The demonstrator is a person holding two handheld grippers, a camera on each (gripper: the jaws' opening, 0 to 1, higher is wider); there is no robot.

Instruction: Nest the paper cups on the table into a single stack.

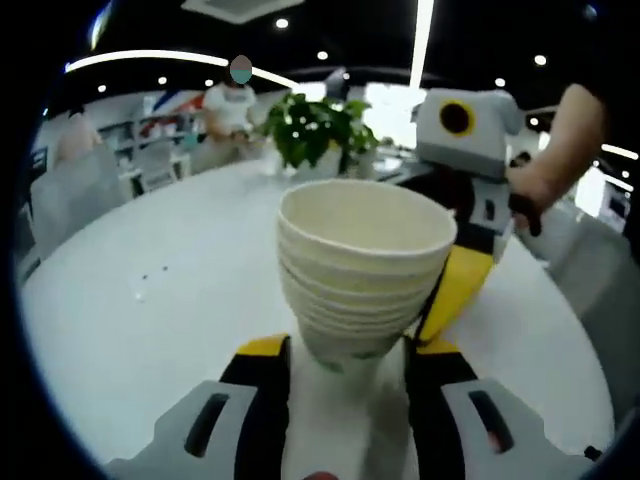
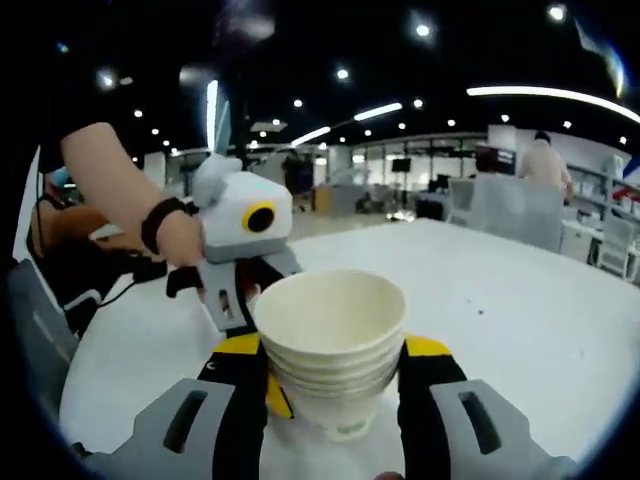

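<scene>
While both of your grippers close in on the same stack of paper cups (image 1: 358,275), note how it sits: upright, mouth up, its long axis running vertically between the jaws.

In the left gripper view the left gripper (image 1: 348,372) has its yellow-tipped jaws set narrow against the lower part of the stack, apparently gripping it.

The right gripper (image 2: 333,378) brackets the stack (image 2: 331,345) the same way from the opposite side, jaws pressed to the nested walls.

Each gripper faces the other across the cups, so neither is nearer.

No loose cup is in sight, so I judge the nesting near done.

The white table (image 1: 150,300) lies broad and bare to either side; a potted plant (image 1: 318,130) stands well behind, and the edge (image 2: 90,370) is nearer on your side.
</scene>
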